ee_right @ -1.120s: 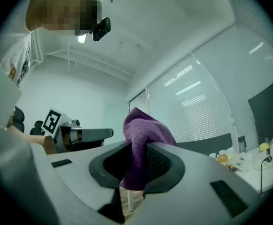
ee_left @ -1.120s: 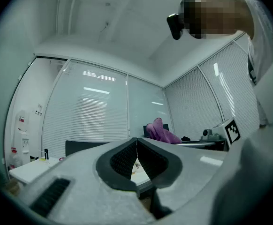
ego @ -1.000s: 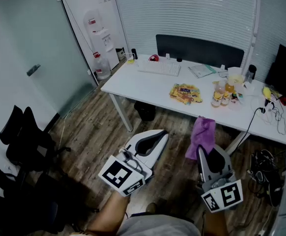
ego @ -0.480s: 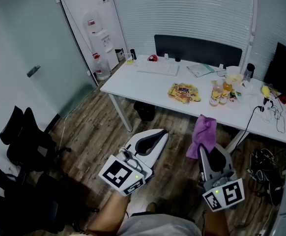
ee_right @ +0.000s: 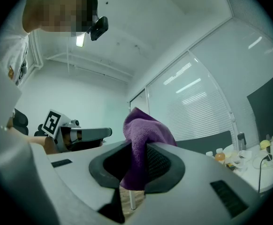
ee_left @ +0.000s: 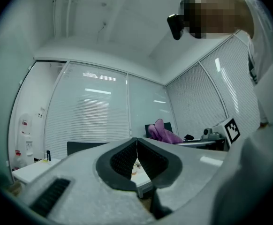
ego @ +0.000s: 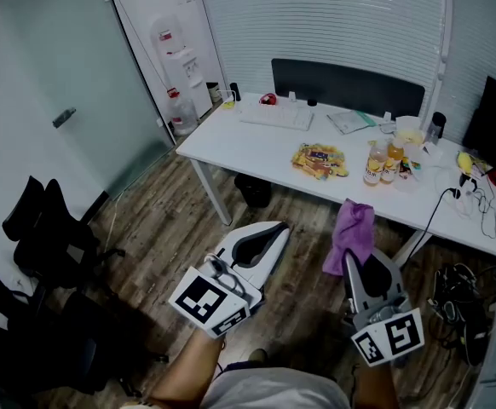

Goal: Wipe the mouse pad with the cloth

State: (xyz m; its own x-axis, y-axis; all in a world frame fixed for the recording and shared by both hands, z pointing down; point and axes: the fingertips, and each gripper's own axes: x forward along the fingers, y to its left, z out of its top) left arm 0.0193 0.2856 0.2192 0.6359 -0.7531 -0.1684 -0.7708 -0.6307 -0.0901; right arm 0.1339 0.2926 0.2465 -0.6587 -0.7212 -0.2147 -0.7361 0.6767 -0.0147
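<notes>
Right gripper (ego: 356, 262) fingers clamp one purple cloth (ego: 352, 228); left gripper (ego: 275, 230) fingers closed on nothing; one white worktop (ego: 256, 147) at 12 o'clock.

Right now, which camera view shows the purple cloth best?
The right gripper view: the purple cloth fills the centre, clamped by the right gripper. The head view shows it small; the left gripper view, only a distant bunch.

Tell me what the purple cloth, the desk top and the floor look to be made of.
The purple cloth: soft, fuzzy fabric, probably microfibre; it folds limply in the shut jaws of the right gripper.
The desk top: smooth matte white board, likely laminate; no grain shows.
The floor: brown planks with grain, wood or a wood-look laminate; I cannot tell which.
</notes>
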